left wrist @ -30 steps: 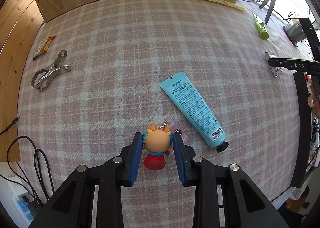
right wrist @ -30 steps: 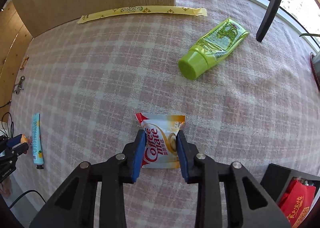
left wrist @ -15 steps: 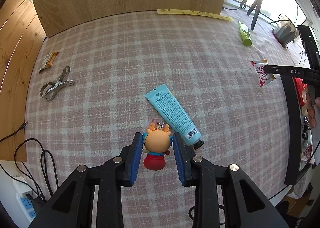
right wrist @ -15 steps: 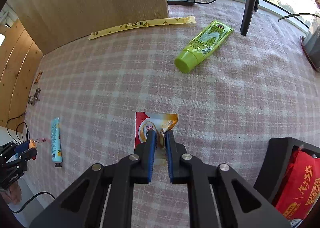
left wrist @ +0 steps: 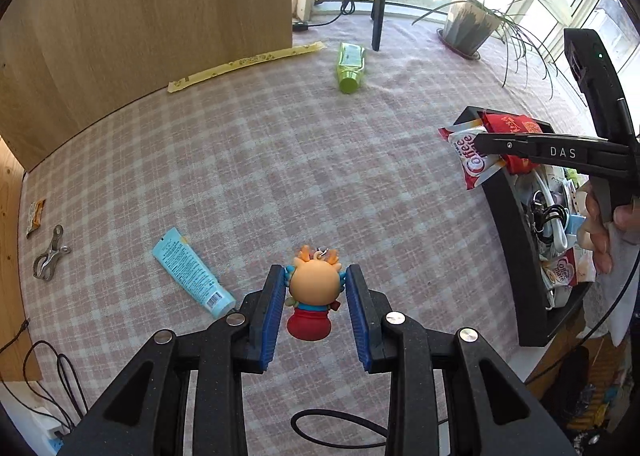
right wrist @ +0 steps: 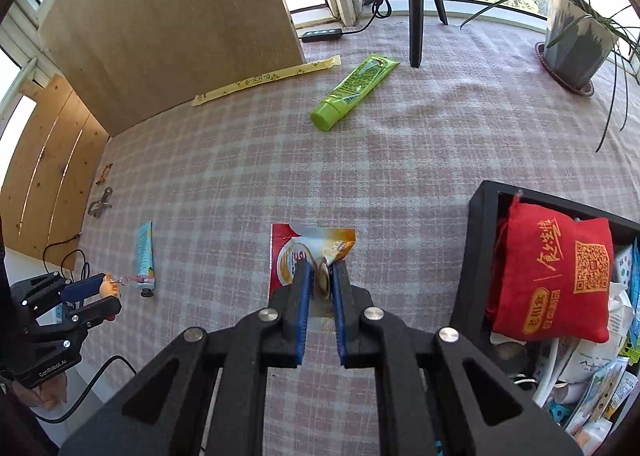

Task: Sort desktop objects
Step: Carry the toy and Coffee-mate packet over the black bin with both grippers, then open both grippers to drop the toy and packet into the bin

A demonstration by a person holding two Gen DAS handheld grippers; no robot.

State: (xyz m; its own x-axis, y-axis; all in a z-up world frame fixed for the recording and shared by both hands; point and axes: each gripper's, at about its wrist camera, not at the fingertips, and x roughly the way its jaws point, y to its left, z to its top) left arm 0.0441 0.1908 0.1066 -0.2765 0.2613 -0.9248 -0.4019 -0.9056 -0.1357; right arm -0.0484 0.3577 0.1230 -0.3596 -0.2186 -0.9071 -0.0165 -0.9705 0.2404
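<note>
Carry step, 2 items: left gripper (left wrist: 316, 298) pinching doll (left wrist: 314, 292); right gripper (right wrist: 320, 288) pinching creamer packet (right wrist: 308, 252). Next, likely: release both over black tray (right wrist: 476, 240).

Read "DAS" on the right gripper (left wrist: 486, 145) arm and "GenRobot.AI" on the left gripper (right wrist: 105, 295) body. "Coffee" legible on the creamer sachet (left wrist: 471, 155) (second sachet in the black tray (left wrist: 510, 216) reads "Coffee mate"). Yellow strip (right wrist: 267, 79) marked "NON.N"; red pouch (right wrist: 554, 278) carries a QR code.

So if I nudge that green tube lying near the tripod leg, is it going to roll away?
The green tube probably won't roll far: its tail end looks flattened, so it should pivot around the round cap instead. It lies on checked cloth, which likely adds grip. The glossy skin may be slippery to pinch.
</note>
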